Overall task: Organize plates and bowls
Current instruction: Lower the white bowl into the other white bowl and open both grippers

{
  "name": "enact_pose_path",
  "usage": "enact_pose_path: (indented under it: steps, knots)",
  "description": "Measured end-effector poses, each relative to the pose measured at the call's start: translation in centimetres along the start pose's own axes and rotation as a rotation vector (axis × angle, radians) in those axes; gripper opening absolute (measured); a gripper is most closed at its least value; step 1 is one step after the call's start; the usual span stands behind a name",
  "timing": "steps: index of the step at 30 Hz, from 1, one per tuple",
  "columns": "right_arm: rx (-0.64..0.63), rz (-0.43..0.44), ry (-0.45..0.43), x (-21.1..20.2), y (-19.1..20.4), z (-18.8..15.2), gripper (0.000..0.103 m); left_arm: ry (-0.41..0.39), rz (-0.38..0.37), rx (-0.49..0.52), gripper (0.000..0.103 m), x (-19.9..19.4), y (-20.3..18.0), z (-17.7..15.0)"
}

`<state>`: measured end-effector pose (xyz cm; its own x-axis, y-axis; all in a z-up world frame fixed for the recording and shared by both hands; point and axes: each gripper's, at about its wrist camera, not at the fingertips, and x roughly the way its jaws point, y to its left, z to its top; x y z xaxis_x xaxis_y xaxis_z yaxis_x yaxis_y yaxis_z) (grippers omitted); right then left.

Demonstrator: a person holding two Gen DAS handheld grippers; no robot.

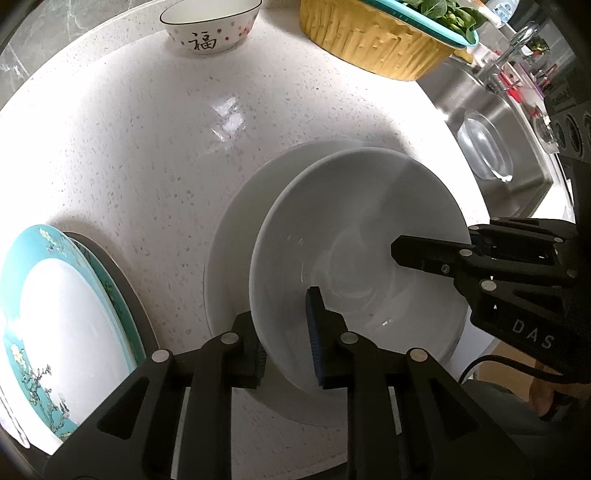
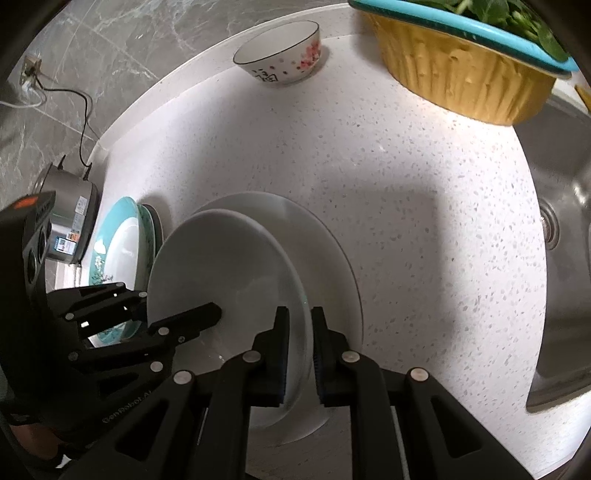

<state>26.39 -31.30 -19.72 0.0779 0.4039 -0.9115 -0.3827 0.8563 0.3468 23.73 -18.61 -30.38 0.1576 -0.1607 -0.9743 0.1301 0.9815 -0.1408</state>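
The left tongs (image 1: 288, 339) were closed on the near rim of the white bowl (image 1: 354, 258), one pad inside and one outside, while the right tongs (image 2: 299, 354) pinched the opposite rim the same way. The bowl sat tilted over a white plate (image 1: 236, 236) on the speckled tabletop (image 1: 147, 147). Teal floral plates (image 1: 62, 317) lay stacked to the left; a patterned bowl (image 1: 210, 26) stood at the back edge, near a yellow basket (image 1: 373, 40).

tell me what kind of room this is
Most likely a home kitchen: a white speckled stone countertop runs up to a stainless steel sink with a tap, white ceramic bowls and plates sit on it, and a silver electric cooker stands by the wall.
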Motion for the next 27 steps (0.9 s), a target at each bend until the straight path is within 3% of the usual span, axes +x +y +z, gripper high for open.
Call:
enact_pose_path:
  steps: [5, 7, 9, 22, 27]
  knots:
    - [-0.021, -0.031, 0.0, 0.2, 0.4, 0.0, 0.016, -0.01, -0.011, 0.002, 0.025, -0.2, -0.1, 0.1]
    - [-0.025, -0.031, 0.001, 0.2, 0.6, 0.1, 0.019, -0.012, -0.018, 0.004, 0.034, -0.2, -0.4, 0.2]
    - [-0.028, -0.03, 0.003, 0.2, 0.8, 0.0, 0.024, -0.014, -0.021, 0.002, 0.034, -0.1, -0.6, 0.2]
    - [-0.005, -0.021, -0.004, -0.6, 0.3, 0.5, 0.027, -0.043, -0.072, -0.044, 0.038, -0.5, 0.1, 0.6]
    - [-0.003, -0.013, -0.012, -1.2, 0.2, 0.7, 0.032, -0.072, -0.083, -0.064, 0.041, -1.6, 0.6, 0.6]
